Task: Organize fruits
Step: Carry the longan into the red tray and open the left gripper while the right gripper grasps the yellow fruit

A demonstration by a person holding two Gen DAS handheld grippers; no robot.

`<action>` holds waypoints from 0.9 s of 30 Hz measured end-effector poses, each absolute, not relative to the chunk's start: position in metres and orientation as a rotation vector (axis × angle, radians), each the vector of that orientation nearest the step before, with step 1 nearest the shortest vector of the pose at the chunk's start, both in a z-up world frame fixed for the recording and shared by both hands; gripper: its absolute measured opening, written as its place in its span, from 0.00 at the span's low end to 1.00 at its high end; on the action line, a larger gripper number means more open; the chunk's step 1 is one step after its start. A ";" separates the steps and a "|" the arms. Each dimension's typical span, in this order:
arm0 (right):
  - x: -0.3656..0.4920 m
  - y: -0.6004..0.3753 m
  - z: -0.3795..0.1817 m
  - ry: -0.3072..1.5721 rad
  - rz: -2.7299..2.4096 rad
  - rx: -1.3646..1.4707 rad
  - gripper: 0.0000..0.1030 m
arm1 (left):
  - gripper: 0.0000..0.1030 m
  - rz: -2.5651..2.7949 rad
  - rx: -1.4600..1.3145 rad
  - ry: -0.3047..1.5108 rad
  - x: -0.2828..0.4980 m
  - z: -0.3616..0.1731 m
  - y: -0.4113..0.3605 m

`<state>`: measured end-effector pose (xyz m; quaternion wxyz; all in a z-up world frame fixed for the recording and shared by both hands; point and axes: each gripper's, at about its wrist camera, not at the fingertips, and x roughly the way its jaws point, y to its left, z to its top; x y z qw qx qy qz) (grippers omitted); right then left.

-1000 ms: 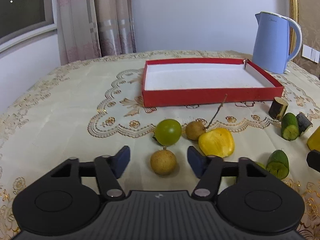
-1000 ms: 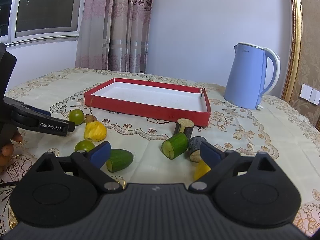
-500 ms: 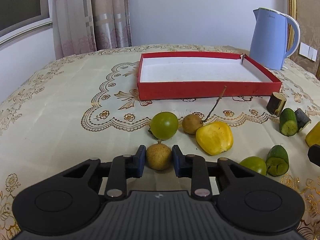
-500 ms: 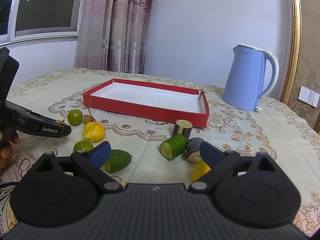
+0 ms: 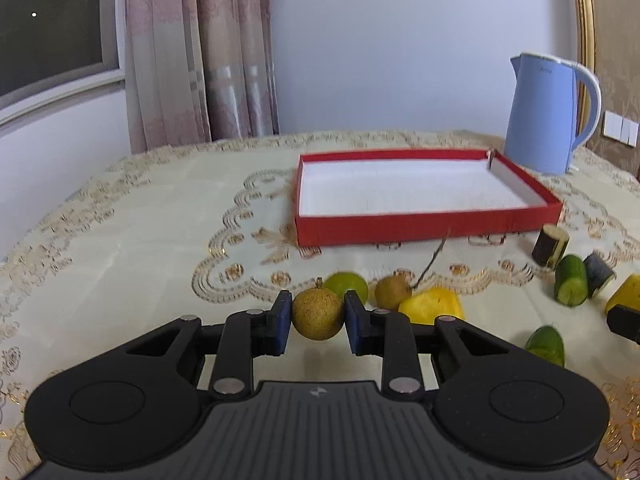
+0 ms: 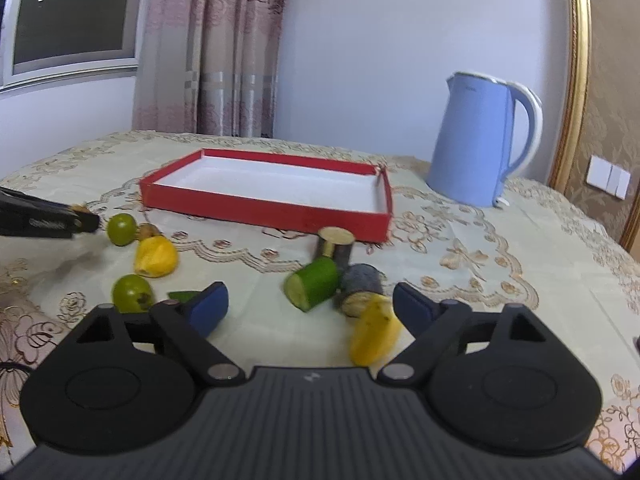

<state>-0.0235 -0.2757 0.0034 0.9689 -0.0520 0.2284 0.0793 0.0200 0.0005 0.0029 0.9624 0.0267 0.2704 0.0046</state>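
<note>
My left gripper (image 5: pixel 316 318) is shut on a round brown longan (image 5: pixel 318 314), lifted a little off the cloth. Behind it lie a green fruit (image 5: pixel 354 282), a second longan (image 5: pixel 392 292) with a twig, and a yellow piece (image 5: pixel 434 304). The empty red tray (image 5: pixel 424 231) sits farther back. My right gripper (image 6: pixel 310 308) has its jaws closing, still wide, with a yellow piece (image 6: pixel 374 332) just inside its right finger and touching neither pad. A green cucumber chunk (image 6: pixel 314 286) and dark stubs (image 6: pixel 362 284) lie beyond. The left gripper (image 6: pixel 86 216) shows at the left edge.
A blue kettle (image 6: pixel 478 140) stands at the back right beside the tray (image 6: pixel 280 214). A green fruit (image 6: pixel 130 292) and a green wedge (image 6: pixel 182 296) lie by my right gripper's left finger. Embroidered cloth (image 5: pixel 140 240) covers the table; curtain and wall stand behind.
My left gripper closed on the longan and raised it. My right gripper's fingers narrowed slightly and the view shifted left and nearer the yellow piece.
</note>
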 end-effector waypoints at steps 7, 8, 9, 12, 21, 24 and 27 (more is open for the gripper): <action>-0.009 -0.291 -0.006 0.538 0.133 -0.102 0.55 | 0.26 -0.009 0.051 0.535 0.018 0.007 -0.003; -0.008 -0.293 -0.008 0.546 0.123 -0.099 0.55 | 0.26 -0.012 0.051 0.536 0.018 0.007 -0.003; -0.006 -0.295 -0.010 0.553 0.112 -0.093 0.55 | 0.26 -0.012 0.053 0.537 0.018 0.007 -0.004; -0.002 -0.298 -0.015 0.567 0.102 -0.095 0.55 | 0.26 -0.015 0.053 0.540 0.019 0.006 -0.005; 0.007 -0.303 -0.020 0.600 0.090 -0.086 0.28 | 0.27 -0.021 0.056 0.545 0.019 0.005 -0.006; 0.005 -0.300 -0.016 0.588 0.095 -0.097 0.28 | 0.27 -0.027 0.050 0.543 0.019 0.006 -0.006; 0.003 -0.294 -0.004 0.558 0.103 -0.125 0.28 | 0.27 -0.028 0.048 0.538 0.020 0.009 -0.005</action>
